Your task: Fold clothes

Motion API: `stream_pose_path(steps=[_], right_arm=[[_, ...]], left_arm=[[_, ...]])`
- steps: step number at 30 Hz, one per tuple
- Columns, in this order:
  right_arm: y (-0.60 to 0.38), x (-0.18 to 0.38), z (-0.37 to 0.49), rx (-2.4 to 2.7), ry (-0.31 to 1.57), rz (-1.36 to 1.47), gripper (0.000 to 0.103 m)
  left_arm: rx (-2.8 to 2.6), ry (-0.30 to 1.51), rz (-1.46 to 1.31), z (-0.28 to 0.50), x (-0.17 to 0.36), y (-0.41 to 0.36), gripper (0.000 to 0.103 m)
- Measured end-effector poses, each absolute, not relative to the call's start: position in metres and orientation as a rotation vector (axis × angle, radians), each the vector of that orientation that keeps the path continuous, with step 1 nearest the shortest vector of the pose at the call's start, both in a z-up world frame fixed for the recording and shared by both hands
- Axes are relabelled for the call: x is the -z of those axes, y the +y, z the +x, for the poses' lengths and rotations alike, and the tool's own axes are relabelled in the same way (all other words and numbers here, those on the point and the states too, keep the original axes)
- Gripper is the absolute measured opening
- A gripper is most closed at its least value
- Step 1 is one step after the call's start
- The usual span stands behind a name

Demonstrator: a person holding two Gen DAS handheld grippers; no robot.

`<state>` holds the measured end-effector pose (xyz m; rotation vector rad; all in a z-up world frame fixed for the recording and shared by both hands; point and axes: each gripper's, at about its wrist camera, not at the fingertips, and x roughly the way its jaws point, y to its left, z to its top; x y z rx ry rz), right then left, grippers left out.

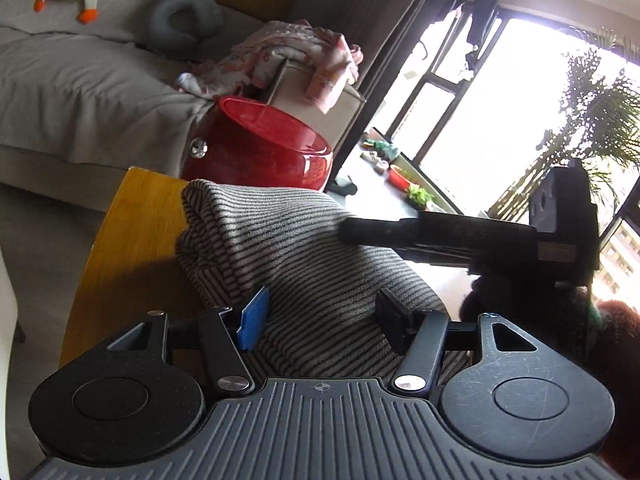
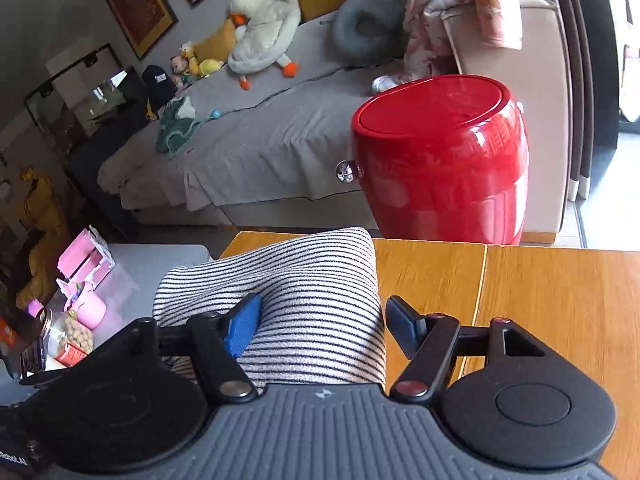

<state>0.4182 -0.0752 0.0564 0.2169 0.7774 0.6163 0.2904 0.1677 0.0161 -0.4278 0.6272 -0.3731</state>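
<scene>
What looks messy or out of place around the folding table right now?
On the wooden table, the striped garment is a neat folded bundle. The odd spot is behind it: a pink blanket lies crumpled and half-draped over the sofa arm, above the red bin.

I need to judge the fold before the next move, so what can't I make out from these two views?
- Striped garment, left wrist view: near edge hidden under the left gripper body.
- Same garment, right wrist view: its left part is cut off behind the right gripper.
- Wooden table: its far side in the left view is washed out by window glare.
- Whether either pair of open jaws touches cloth: unclear.
</scene>
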Motion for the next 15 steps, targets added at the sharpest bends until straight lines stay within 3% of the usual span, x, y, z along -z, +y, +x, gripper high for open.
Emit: stream_pose_path(steps=[4, 8, 10, 12, 15], right_arm=[[-0.097, -0.063, 0.387, -0.647, 0.764, 0.251, 0.085], [-0.116, -0.046, 0.366, -0.669, 0.837, 0.349, 0.093], [-0.123, -0.035, 0.362, -0.669, 0.864, 0.438, 0.093], [-0.122, -0.027, 0.361, -0.69, 0.887, 0.528, 0.083], [-0.107, -0.035, 0.356, -0.701, 0.849, 0.462, 0.082]], left_arm=[[0.377, 0.624, -0.433, 0.292, -0.015, 0.166, 0.065], [0.375, 0.619, -0.428, 0.291, -0.016, 0.162, 0.072], [0.363, 0.624, -0.425, 0.291, -0.018, 0.161, 0.072], [0.35, 0.633, -0.43, 0.291, -0.019, 0.164, 0.072], [0.338, 0.639, -0.443, 0.295, -0.019, 0.168, 0.072]])
